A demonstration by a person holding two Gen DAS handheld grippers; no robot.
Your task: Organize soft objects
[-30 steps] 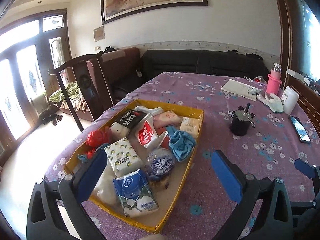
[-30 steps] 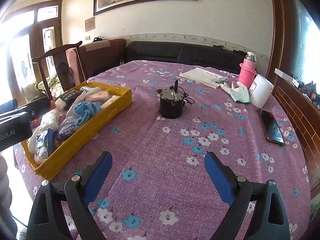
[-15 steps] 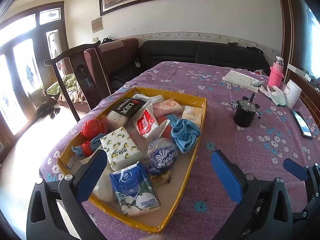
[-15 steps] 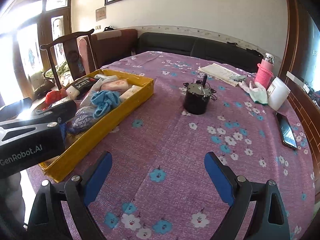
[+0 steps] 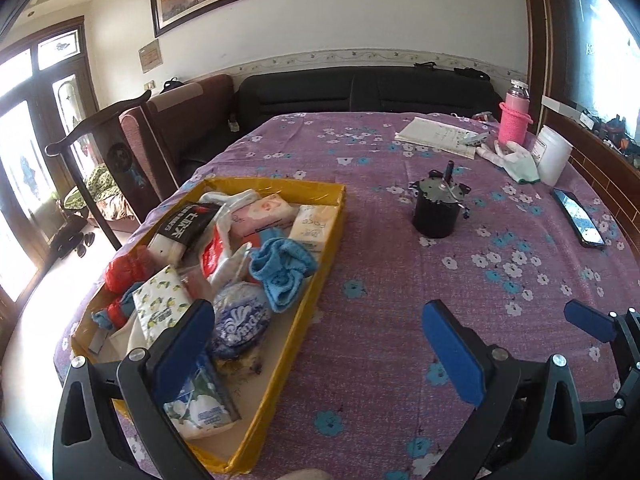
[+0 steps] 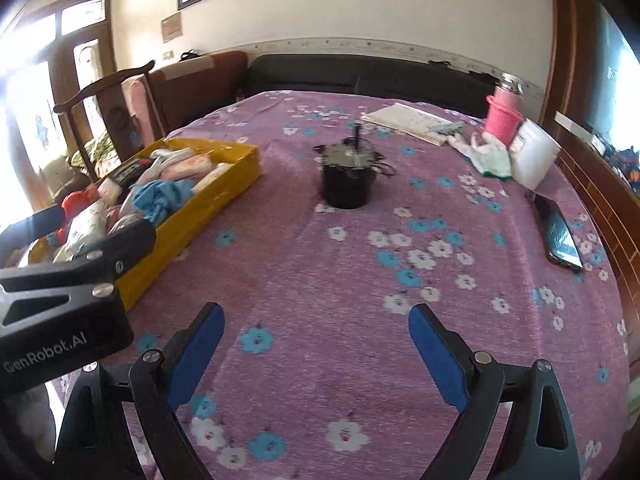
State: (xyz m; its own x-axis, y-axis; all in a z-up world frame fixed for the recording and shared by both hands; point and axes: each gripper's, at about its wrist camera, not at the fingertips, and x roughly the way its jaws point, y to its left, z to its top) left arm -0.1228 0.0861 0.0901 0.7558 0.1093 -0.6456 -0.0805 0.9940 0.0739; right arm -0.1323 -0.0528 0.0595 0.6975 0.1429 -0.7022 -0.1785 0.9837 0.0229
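The left gripper is hovering with blue pads spread wide and empty, its left pad over the shallow yellow cardboard tray of soft packets (long axis running away ahead-left); the right gripper, equally agape, is hanging over bare purple floral tablecloth, farther off.
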